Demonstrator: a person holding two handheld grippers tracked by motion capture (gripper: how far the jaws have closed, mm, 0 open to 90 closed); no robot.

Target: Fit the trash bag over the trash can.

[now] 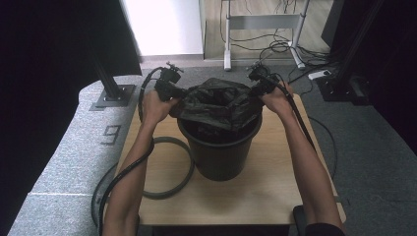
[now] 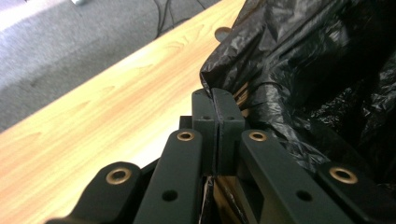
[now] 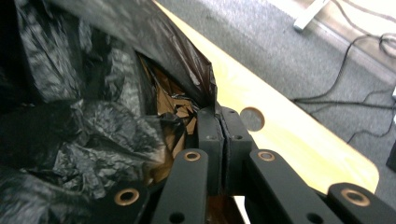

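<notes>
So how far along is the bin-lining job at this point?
Done: the black bag sits in the mouth of the black bucket on the wooden table. In hand: the left gripper and right gripper are each shut on the bag's edge, at opposite sides. Left: the edge is bunched above the rim, not yet folded over it.

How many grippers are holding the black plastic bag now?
2. The left gripper pinches the black bag at its left edge; the right gripper pinches its right edge, above the bucket.
</notes>
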